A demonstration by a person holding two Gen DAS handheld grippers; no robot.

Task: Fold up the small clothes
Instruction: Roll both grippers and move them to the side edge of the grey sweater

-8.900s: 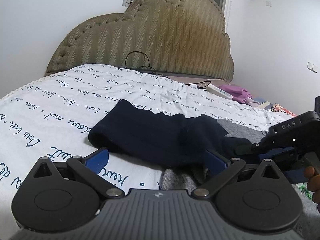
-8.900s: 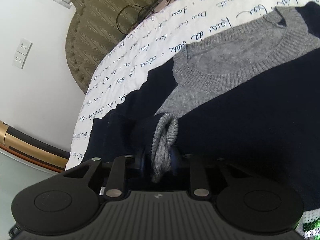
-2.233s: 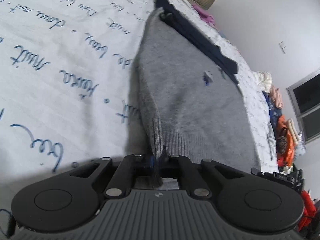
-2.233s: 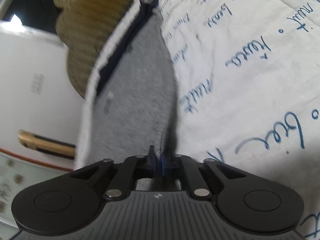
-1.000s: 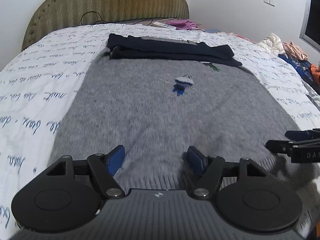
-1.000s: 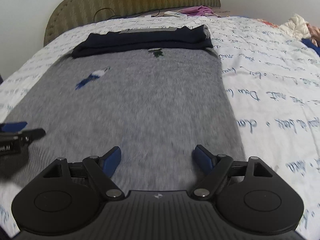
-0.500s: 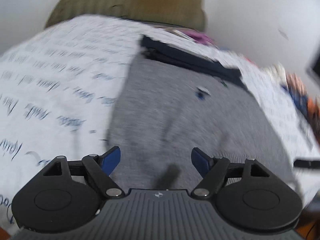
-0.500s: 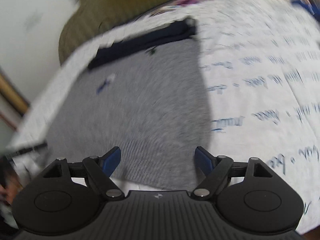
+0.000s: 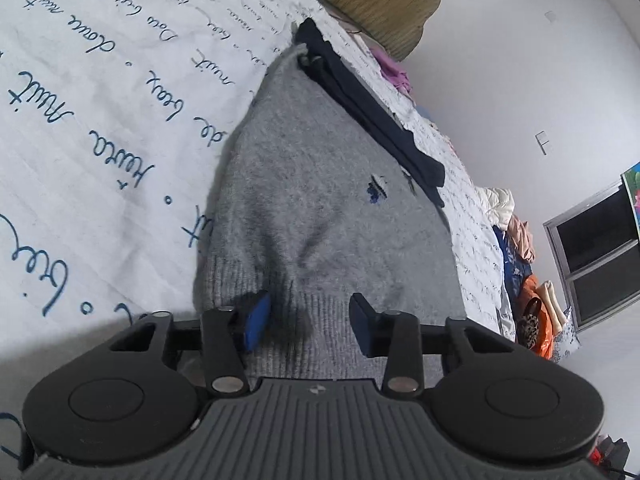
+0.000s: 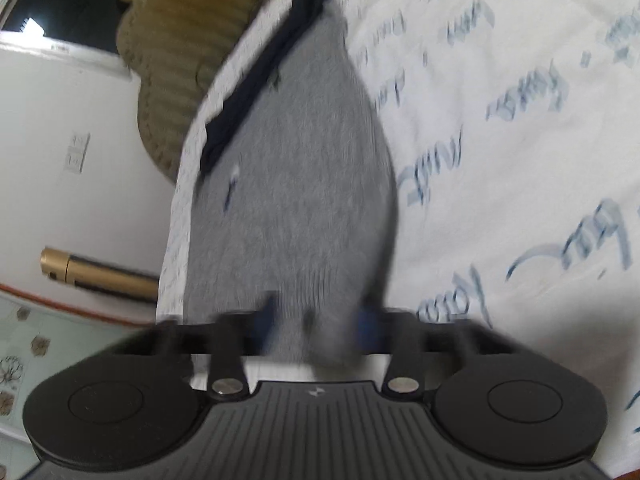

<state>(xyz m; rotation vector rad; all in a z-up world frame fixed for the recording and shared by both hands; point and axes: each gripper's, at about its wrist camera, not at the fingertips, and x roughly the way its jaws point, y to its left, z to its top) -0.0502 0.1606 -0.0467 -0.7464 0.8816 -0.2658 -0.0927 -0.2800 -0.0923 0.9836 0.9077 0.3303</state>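
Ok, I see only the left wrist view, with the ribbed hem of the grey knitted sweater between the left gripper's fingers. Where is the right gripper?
Observer: The right gripper is at the same hem of the grey knitted sweater, nearer its right edge. Its jaws have just been closing, with the hem between them.
Operator: And what is beyond the bed on that side?
Observer: A gold and dark tube lies by the white wall, above a patterned tiled floor.
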